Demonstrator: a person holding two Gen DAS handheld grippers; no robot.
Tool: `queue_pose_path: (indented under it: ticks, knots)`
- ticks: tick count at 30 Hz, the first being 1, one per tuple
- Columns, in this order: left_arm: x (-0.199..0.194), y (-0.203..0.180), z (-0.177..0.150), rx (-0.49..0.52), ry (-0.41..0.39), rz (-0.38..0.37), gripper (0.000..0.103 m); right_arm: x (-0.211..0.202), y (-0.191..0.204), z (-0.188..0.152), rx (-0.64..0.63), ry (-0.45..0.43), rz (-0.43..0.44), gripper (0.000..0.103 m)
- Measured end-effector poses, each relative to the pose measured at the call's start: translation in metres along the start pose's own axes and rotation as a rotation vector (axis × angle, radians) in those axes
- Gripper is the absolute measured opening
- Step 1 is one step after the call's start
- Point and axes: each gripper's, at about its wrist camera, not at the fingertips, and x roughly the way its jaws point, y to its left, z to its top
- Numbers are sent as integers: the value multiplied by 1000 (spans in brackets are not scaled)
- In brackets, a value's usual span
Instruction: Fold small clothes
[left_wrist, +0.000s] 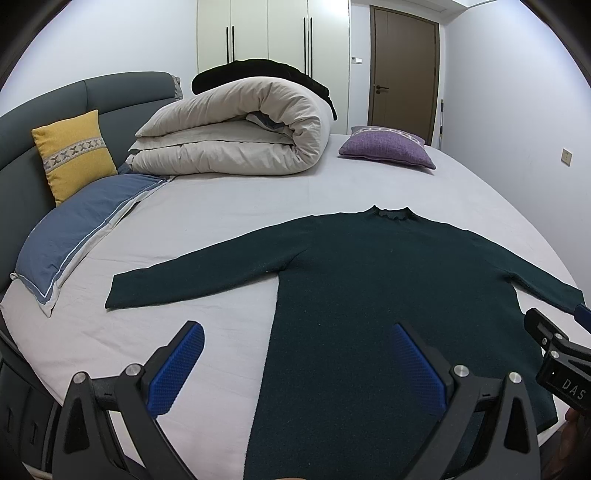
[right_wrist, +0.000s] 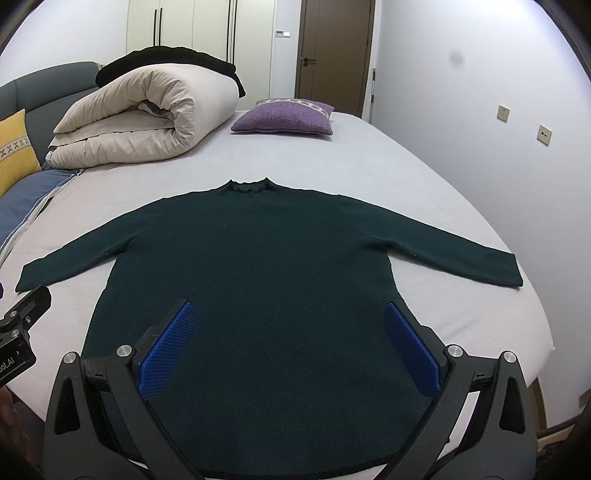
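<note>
L gripper (left_wrist: 295, 363) and R gripper (right_wrist: 290, 345) both hover over hem end of dark green sweater (right_wrist: 258, 266), jaws wide apart, holding nothing. Sweater lies flat on bed sheet (right_wrist: 369, 162), sleeves spread, collar far. Judgement: fold 1 sleeve in first, pinch cuff only, not sheet. L view shows blue pillow (left_wrist: 85, 229); R view shows whole right sleeve (right_wrist: 461, 254).

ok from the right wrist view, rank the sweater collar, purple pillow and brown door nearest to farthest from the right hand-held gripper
From the right hand-held gripper, open above the sweater's body:
1. Sweater collar, straight ahead, mid-bed.
2. Purple pillow, beyond the collar, at the bed's far end, slightly right.
3. Brown door, in the back wall, past the bed.
</note>
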Motion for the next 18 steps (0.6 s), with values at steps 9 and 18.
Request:
queue_pose_path:
  ticks: [9,18]
  knots:
    - [0,0,0,-1,0,-1,103,-1,1,-2,-5,-2,-3,103]
    - [0,1,-1,-1,1,0,103,-1,3,-3,-5,-1,-4,103]
